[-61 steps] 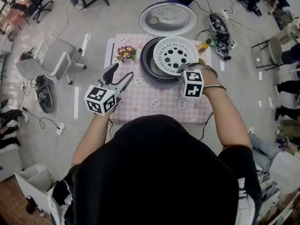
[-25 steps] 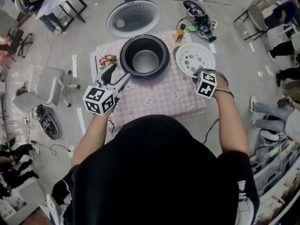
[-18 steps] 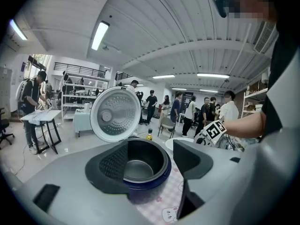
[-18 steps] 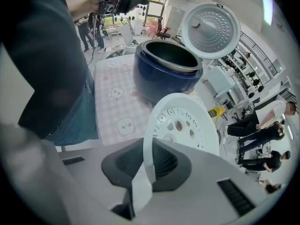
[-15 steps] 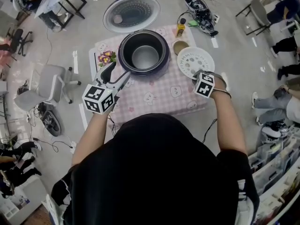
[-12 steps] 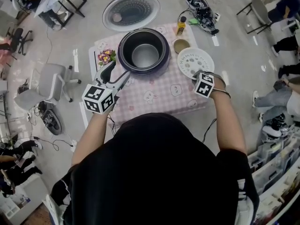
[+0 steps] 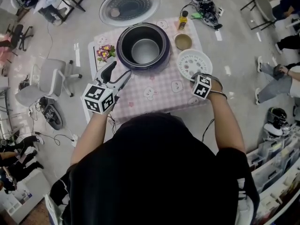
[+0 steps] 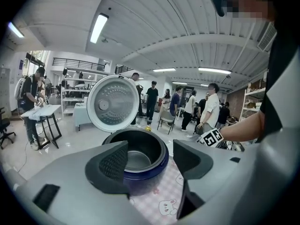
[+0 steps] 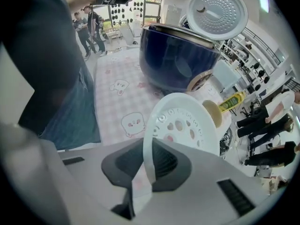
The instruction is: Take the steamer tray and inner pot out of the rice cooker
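The dark blue rice cooker [image 7: 143, 46] stands at the back of the pink checked table [image 7: 154, 95] with its lid [image 7: 129, 5] swung open behind it. The metal inner pot [image 7: 145, 51] sits inside the rice cooker [image 8: 140, 156]. My right gripper [image 7: 194, 77] is shut on the near rim of the white perforated steamer tray [image 7: 194, 63], held low over the table's right side; the steamer tray [image 9: 180, 123] shows clamped between the pads. My left gripper [image 7: 117, 76] hangs open at the cooker's front left, nothing between its jaws, gripper [image 8: 147, 161] aimed at the pot.
A small pot of flowers [image 7: 105, 51] stands left of the cooker. A tan round dish [image 7: 183, 41] and a yellow bottle [image 7: 183, 19] sit at the table's back right. Chairs [image 7: 49, 81], cables and several people surround the table.
My right gripper has lowered the steamer tray toward the table's right side, beside the tan dish. The left gripper has sunk slightly and stays open.
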`<state>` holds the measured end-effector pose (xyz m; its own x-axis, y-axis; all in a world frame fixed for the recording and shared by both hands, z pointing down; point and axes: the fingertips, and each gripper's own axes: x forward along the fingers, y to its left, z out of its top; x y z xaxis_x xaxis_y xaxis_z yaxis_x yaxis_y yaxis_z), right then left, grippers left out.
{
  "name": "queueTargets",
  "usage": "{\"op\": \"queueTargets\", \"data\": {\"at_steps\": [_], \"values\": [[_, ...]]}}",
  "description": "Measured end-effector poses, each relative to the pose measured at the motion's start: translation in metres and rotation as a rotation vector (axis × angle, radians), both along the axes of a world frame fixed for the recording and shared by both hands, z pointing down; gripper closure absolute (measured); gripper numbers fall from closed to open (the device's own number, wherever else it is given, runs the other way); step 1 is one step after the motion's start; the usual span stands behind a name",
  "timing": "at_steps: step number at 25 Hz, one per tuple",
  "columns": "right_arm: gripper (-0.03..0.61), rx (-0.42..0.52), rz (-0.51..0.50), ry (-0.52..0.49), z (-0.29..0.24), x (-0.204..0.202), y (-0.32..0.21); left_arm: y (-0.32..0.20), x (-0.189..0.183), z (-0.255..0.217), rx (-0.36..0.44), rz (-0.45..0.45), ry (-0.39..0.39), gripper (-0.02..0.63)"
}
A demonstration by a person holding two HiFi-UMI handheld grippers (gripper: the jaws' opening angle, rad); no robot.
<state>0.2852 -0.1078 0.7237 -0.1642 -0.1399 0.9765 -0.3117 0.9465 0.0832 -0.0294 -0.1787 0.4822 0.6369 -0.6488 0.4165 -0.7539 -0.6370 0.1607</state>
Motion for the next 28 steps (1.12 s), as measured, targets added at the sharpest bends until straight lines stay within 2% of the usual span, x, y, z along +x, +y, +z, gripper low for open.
{"op": "queueTargets", "data": {"at_steps": [12, 28], "values": [[0.538, -0.035, 0.036, -0.014, 0.042, -0.003, 0.011, -0.002, 0.003, 0.015, -0.034, -0.006, -0.013, 0.295], [0.535, -0.065, 0.023, 0.004, 0.094, -0.006, 0.024, -0.008, 0.007, 0.028, -0.059, -0.017, -0.014, 0.295]]}}
